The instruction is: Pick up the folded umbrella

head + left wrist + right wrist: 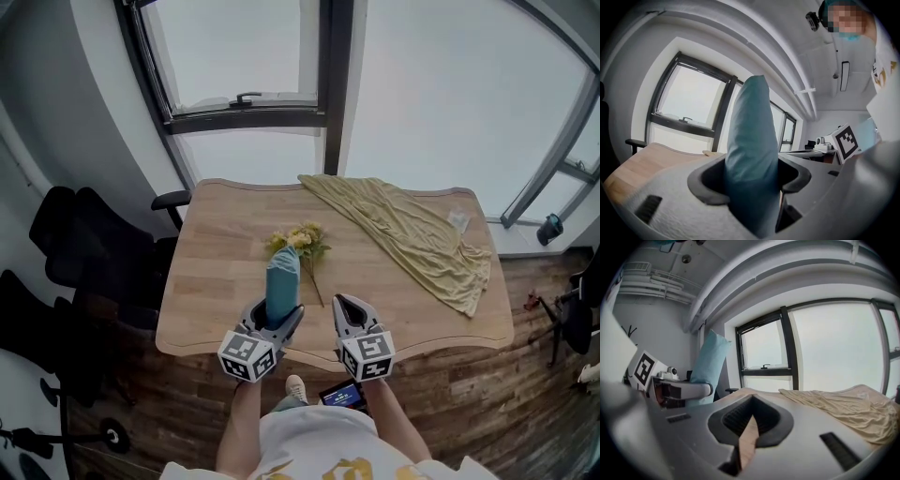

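The folded umbrella point(281, 279) is a teal, sleeve-covered bundle. My left gripper point(277, 319) is shut on its lower part, above the table's near edge. In the left gripper view the folded umbrella point(752, 150) fills the gap between the two dark pads and sticks out forward and upward past my left gripper point(750, 177). My right gripper point(349, 311) hovers just to the right of it, shut with nothing in it. In its own view my right gripper point(753, 396) has its tips touching, and the umbrella point(707, 363) rises at the left.
A wooden table point(216, 281) carries a small bunch of yellow flowers point(302, 242) just beyond the umbrella and a crumpled yellow cloth point(412, 234) across its right half. Black office chairs point(84, 253) stand at the left. Windows lie behind the table.
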`<state>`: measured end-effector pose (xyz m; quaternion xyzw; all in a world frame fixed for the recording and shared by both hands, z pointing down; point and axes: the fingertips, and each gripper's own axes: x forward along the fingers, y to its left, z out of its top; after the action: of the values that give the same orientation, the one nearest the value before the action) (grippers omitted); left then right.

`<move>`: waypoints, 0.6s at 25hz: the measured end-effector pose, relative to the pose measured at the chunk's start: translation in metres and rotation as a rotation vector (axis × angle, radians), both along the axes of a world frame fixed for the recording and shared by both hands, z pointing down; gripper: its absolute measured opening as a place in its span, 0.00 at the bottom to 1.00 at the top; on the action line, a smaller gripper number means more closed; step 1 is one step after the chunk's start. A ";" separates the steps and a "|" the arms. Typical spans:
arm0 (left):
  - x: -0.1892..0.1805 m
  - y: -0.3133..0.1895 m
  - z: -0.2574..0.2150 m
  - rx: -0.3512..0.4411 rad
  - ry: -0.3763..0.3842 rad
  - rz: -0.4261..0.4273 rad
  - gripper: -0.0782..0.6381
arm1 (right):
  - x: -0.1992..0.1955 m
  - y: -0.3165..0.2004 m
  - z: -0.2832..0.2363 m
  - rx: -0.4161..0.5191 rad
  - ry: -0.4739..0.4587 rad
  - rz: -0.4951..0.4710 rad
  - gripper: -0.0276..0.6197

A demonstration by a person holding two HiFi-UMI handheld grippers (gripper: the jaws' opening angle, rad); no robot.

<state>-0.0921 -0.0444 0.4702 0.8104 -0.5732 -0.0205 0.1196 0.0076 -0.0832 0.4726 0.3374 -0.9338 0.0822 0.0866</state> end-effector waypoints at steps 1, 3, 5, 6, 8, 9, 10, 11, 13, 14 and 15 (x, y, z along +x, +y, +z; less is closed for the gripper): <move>0.001 0.004 0.001 0.000 0.002 -0.010 0.52 | 0.002 0.003 0.000 0.003 0.001 -0.005 0.06; 0.004 0.012 0.003 0.001 0.004 -0.034 0.52 | 0.007 0.008 0.001 0.011 0.000 -0.013 0.06; 0.007 0.018 0.005 0.000 -0.001 -0.055 0.52 | 0.014 0.011 0.003 0.017 0.001 -0.017 0.06; 0.009 0.022 0.006 0.000 -0.004 -0.062 0.52 | 0.016 0.014 0.005 0.018 0.005 -0.019 0.06; 0.012 0.030 0.007 -0.001 -0.010 -0.071 0.52 | 0.019 0.020 0.009 0.015 0.013 -0.025 0.06; 0.013 0.034 0.007 -0.001 -0.010 -0.076 0.52 | 0.021 0.023 0.011 0.012 0.017 -0.028 0.06; 0.013 0.037 0.007 0.000 -0.008 -0.081 0.52 | 0.022 0.025 0.013 0.009 0.020 -0.029 0.06; 0.013 0.040 0.008 0.001 -0.005 -0.085 0.52 | 0.023 0.027 0.014 0.007 0.025 -0.030 0.06; 0.013 0.044 0.008 0.003 0.007 -0.090 0.52 | 0.026 0.029 0.017 0.000 0.035 -0.029 0.06; 0.014 0.045 0.009 0.002 0.011 -0.090 0.52 | 0.028 0.030 0.018 -0.003 0.039 -0.027 0.06; 0.016 0.046 0.009 0.003 0.014 -0.089 0.52 | 0.030 0.030 0.019 -0.005 0.041 -0.024 0.06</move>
<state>-0.0765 0.0018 0.4787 0.7840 -0.6079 -0.0322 0.1212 0.0381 -0.0535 0.4912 0.3277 -0.9355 0.0767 0.1078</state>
